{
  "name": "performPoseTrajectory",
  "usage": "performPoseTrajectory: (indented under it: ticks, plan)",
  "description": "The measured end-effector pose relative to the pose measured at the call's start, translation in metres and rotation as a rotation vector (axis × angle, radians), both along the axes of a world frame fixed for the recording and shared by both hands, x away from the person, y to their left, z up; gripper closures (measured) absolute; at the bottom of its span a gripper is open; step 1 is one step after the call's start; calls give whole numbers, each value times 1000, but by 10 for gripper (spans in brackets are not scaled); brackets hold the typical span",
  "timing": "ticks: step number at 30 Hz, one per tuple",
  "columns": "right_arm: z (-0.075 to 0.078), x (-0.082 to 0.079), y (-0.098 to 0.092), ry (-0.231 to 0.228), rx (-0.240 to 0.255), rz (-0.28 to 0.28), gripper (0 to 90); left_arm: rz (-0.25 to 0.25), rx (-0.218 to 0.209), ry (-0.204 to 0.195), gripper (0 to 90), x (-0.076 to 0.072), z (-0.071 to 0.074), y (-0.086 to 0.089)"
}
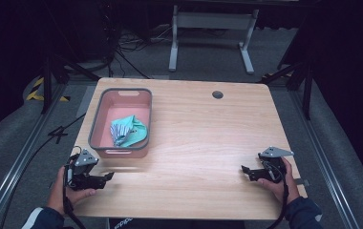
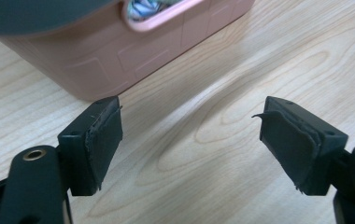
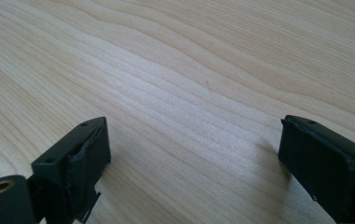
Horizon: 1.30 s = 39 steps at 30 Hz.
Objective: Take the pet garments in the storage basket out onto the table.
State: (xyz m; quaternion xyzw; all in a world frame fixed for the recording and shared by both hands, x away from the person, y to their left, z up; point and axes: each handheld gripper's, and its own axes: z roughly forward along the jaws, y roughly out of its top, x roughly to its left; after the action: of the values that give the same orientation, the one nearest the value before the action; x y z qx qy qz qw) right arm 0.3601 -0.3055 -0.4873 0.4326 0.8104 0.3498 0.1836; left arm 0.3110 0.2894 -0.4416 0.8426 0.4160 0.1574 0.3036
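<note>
High view gives me the whole wooden counter [image 1: 208, 143], with the pink basket [image 1: 104, 143] at its left and a teal and striped cloth [image 1: 129, 131] lying inside it. My left hand-held gripper [image 1: 105, 177] sits just in front of the basket, jaws apart and empty; its own view adds the basket wall [image 2: 119, 51] close ahead. My right hand-held gripper [image 1: 246, 170] waits well apart, jaws wide over bare wood grain [image 3: 189, 93].
</note>
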Motion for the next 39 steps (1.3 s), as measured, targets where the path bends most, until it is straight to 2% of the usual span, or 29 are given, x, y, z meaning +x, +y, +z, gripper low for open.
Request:
performPoseTrajectory:
  ticks: [7,13,17,18,22,26,27,28,30,32,34,39]
  plan:
    - [0,0,0,0,0,0,94,26,-42,-16,225,-4,15,5]
    - [0,0,0,0,0,0,95,21,-25,-33,220,-6,24,6]
    - [0,0,0,0,0,1,95,20,-27,-67,219,-7,33,6]
    - [0,0,0,0,0,1,94,15,-10,-81,219,-6,36,7]
    - [0,0,0,0,0,1,95,14,-21,-95,219,-5,43,6]
    - [0,0,0,0,0,2,95,22,-19,-102,217,-1,48,4]
    - [0,0,0,0,0,2,94,10,-8,-114,217,0,50,5]
    - [0,0,0,0,0,3,95,20,-24,-113,217,1,51,3]
    - [0,0,0,0,0,3,94,16,-29,-125,216,4,58,1]
    - [0,0,0,0,0,3,95,26,-14,-139,216,8,65,-3]
    - [0,0,0,0,0,3,94,22,-6,-141,216,11,68,-5]
    - [0,0,0,0,0,3,94,-1,-26,-132,216,28,80,-17]
